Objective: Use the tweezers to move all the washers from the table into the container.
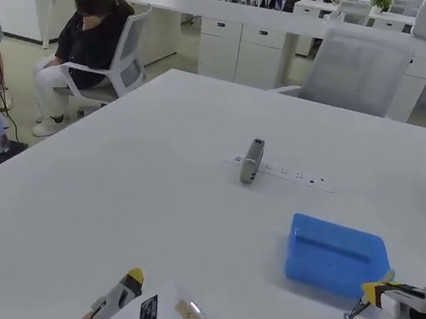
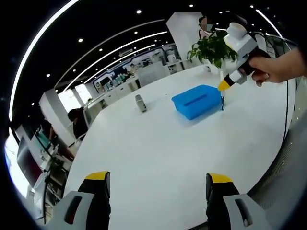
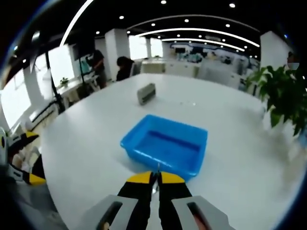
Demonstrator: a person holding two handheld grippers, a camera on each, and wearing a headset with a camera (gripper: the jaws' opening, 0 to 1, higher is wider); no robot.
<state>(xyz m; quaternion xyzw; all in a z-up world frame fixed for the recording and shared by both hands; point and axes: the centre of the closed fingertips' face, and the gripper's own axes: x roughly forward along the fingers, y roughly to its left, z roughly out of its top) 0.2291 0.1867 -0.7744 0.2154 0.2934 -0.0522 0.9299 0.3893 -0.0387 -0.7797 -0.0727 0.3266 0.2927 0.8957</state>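
The blue container (image 1: 336,257) sits on the white table (image 1: 140,198) at the front right, also seen as the blue container (image 3: 165,143) and the blue container (image 2: 196,100). My right gripper (image 1: 376,291) is just in front of it, shut on thin metal tweezers (image 1: 356,312) that point down at the table. In the right gripper view the right gripper (image 3: 156,178) has its jaws closed on the tweezers (image 3: 157,171), close to the container's near wall. My left gripper (image 2: 158,184) is open and holds nothing; it hovers at the front left as the left gripper (image 1: 124,289).
A grey adapter (image 1: 252,160) sits plugged into a white power strip (image 1: 292,173) mid-table. A potted plant (image 3: 283,96) stands to the right. A person sits in a chair (image 1: 121,66) beyond the far edge, with desks behind.
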